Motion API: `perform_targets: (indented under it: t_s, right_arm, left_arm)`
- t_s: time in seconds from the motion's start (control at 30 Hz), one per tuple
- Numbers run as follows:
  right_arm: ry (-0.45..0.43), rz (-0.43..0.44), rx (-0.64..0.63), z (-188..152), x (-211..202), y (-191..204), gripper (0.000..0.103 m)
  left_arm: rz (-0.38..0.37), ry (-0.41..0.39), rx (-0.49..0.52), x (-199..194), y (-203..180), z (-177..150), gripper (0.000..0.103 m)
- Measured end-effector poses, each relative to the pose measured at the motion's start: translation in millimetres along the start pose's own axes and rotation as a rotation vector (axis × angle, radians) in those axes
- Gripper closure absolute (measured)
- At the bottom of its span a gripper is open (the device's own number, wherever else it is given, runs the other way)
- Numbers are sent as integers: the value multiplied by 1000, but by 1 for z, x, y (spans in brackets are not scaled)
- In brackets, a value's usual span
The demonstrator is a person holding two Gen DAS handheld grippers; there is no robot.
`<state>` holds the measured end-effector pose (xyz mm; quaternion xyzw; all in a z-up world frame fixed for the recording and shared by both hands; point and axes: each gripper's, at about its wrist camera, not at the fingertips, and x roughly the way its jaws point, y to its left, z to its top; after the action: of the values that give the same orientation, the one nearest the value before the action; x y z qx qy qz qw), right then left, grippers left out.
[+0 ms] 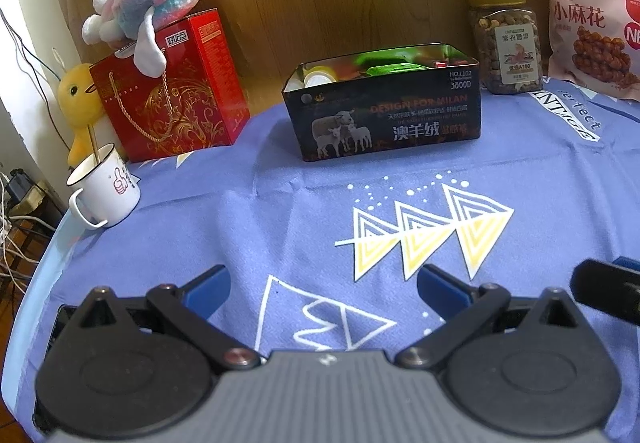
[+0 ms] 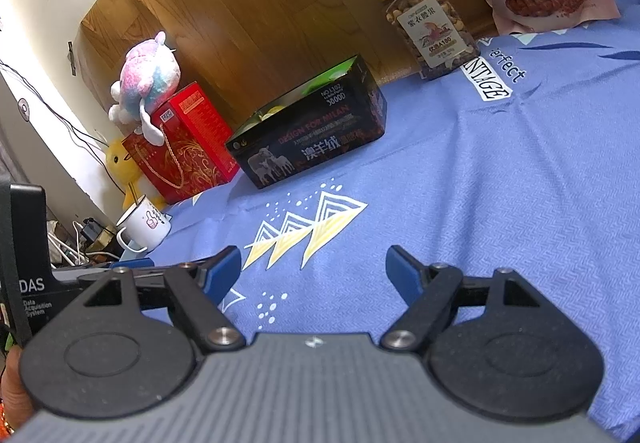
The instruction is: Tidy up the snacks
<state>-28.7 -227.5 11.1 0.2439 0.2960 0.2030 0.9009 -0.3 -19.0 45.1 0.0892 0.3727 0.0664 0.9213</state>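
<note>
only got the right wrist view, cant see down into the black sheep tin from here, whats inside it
Observer: The left wrist view looks in over the rim of the black rectangular tin with sheep printed on it. It holds a white cylindrical item at its left end and green packets in the middle.
Operator: ok and the other side, holding anything
Observer: No. The left gripper is open above the blue printed tablecloth, with nothing between its fingers.
</note>
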Motion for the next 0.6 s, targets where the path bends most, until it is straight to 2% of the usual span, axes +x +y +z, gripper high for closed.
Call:
perform_targets:
  t_s: [0.6]
  right_arm:
    - [-15,3,3,0,-3,1,21]
  left_arm:
    - [-2,6,-8,0,2,0,0]
